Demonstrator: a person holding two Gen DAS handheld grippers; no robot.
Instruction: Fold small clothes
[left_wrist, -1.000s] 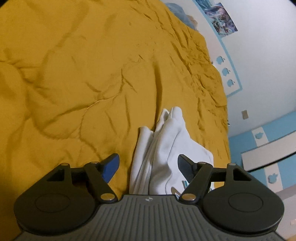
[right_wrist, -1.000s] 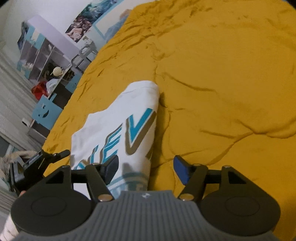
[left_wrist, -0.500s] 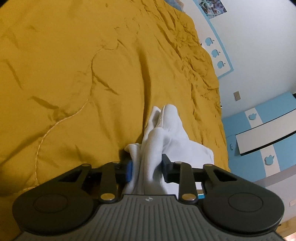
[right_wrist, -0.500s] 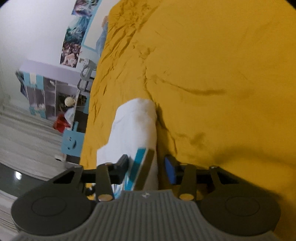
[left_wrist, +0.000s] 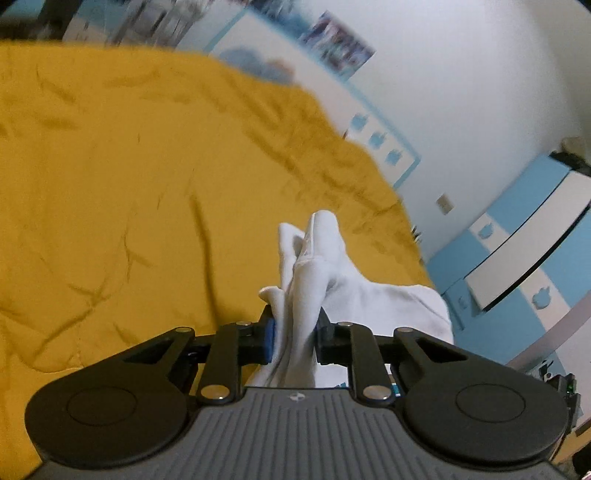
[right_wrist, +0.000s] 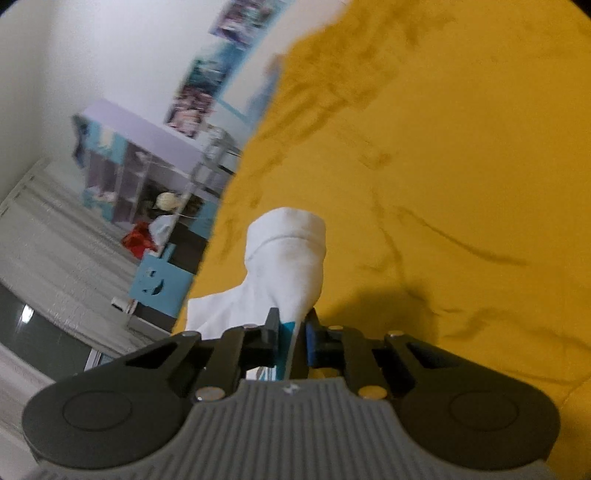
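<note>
A small white T-shirt (left_wrist: 321, 273) with blue lettering hangs over the yellow bedspread (left_wrist: 129, 192). My left gripper (left_wrist: 295, 332) is shut on a bunched white edge of the shirt, and folds of cloth stick out past the fingers. In the right wrist view the same shirt (right_wrist: 288, 266) rises in a peak above the bedspread (right_wrist: 461, 184). My right gripper (right_wrist: 292, 332) is shut on an edge with a blue printed stripe. Both grippers hold the shirt lifted off the bed.
A white wall with posters (left_wrist: 332, 40) and a blue and white cabinet (left_wrist: 524, 251) lie past the bed's right edge. On the other side stand shelves (right_wrist: 140, 173), a blue box (right_wrist: 159, 288) and a red item (right_wrist: 138, 240) on the floor.
Both grippers closed on the shirt's edges, then lifted it off the bedspread. Both views tilted upward, showing more wall and furniture.
</note>
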